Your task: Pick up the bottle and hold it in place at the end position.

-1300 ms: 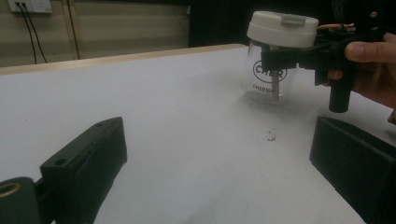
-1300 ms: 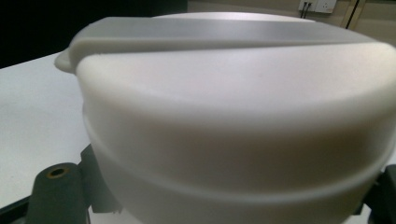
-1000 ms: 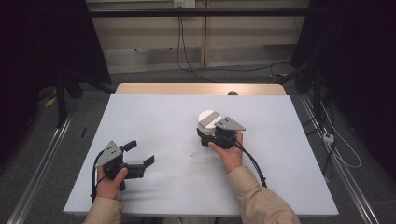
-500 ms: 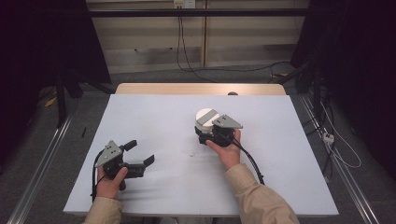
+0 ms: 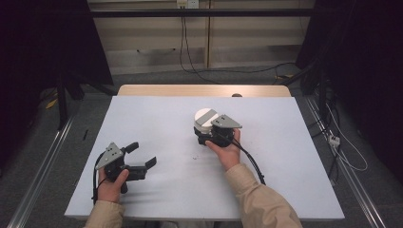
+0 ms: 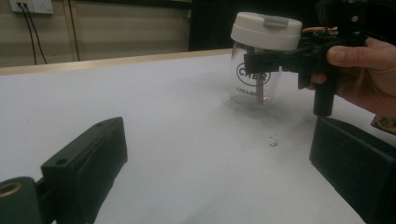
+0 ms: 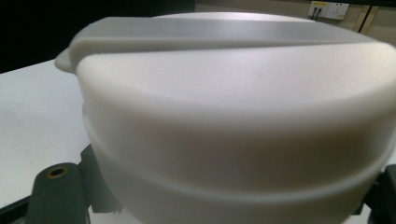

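A clear glass jar (image 6: 254,84) with a white lid (image 5: 205,115) and dark printed lettering stands upright right of the table's middle. My right gripper (image 5: 209,129) is shut on it just under the lid, one black jaw crossing the glass in the left gripper view. The lid (image 7: 233,116) looms large in the right gripper view, with jaws at both lower corners. Whether the jar's base touches the table I cannot tell. My left gripper (image 5: 142,154) rests near the front left, open with nothing between its jaws, which point toward the jar.
A white sheet (image 5: 157,118) covers the table, with a wooden strip (image 5: 199,90) along the far edge. A few dark specks (image 6: 273,142) lie on the sheet in front of the jar. Cables and a socket strip (image 5: 334,139) lie on the floor at right.
My right gripper and the jar have drifted very slightly to the left and away. The left gripper has stayed where it was.
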The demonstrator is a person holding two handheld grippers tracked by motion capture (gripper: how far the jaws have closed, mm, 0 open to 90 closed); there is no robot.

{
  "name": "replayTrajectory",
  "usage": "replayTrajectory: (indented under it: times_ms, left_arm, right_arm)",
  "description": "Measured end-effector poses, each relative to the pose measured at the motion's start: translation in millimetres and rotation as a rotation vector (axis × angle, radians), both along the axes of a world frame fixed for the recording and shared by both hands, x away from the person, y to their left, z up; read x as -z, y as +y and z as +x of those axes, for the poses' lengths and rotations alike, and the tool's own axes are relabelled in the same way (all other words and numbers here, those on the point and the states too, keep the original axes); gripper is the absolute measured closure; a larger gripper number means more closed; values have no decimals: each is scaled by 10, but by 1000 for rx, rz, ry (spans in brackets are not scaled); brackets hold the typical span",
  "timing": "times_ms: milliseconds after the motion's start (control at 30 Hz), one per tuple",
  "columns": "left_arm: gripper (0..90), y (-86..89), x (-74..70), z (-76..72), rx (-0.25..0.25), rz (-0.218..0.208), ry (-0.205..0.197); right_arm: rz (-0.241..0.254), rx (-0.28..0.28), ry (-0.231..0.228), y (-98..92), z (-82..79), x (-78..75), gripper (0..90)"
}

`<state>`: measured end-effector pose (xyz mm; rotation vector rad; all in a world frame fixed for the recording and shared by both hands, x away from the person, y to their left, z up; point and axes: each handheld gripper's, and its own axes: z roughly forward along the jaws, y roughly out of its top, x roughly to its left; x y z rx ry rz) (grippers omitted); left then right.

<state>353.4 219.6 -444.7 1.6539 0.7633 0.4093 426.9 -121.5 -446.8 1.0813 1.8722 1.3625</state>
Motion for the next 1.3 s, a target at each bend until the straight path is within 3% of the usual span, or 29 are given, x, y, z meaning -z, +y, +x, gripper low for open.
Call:
replayTrajectory:
  times_ms: [167,500,767,967,1300]
  left_arm:
    - [39,1,-2,-3,4,16,-2]
    - [39,-16,-1,16,11,-2,2]
    - [39,-48,5,56,18,-3,5]
    - [40,-56,2,46,17,8,5]
    - [39,-55,-17,21,-3,14,4]
  right_arm:
    - [3,-1,3,7,18,31,184]
    - [-15,-9,18,39,49,104,184]
    - [-29,-25,-11,37,35,125,184]
    - [-2,-21,-9,3,22,146,185]
    - [-7,-21,-16,5,9,151,186]
